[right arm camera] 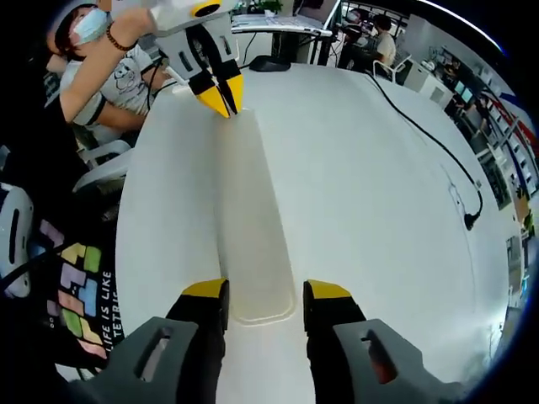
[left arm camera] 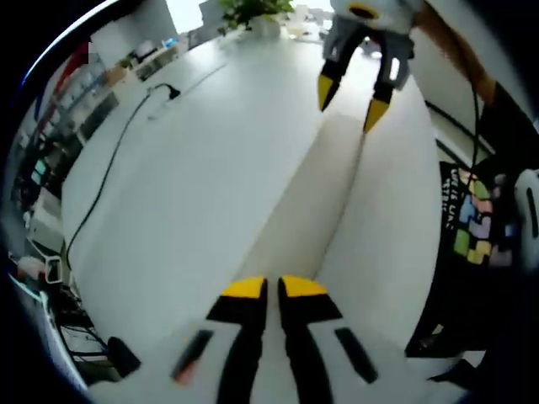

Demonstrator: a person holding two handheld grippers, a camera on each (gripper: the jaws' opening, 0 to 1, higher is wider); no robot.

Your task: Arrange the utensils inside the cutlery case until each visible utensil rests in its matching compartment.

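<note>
A long, narrow cream cutlery case (left arm camera: 316,210) (right arm camera: 253,244) lies on the white table (left arm camera: 185,194) (right arm camera: 362,194), and the stretch of its trough that I see is bare. My left gripper (left arm camera: 273,288) (right arm camera: 222,99) is shut, with its yellow tips at one end of the case. I cannot tell whether they pinch the rim. My right gripper (right arm camera: 265,295) (left arm camera: 349,99) stands open at the other end, one jaw on each side of the case's rounded end.
A black cable (left arm camera: 105,181) (right arm camera: 425,126) runs over the table. A black mouse (right arm camera: 269,63) and a potted plant (left arm camera: 253,13) sit at far edges. A person's arm (right arm camera: 109,59) holds the left gripper. A black printed shirt (left arm camera: 476,227) (right arm camera: 76,295) borders the table's edge.
</note>
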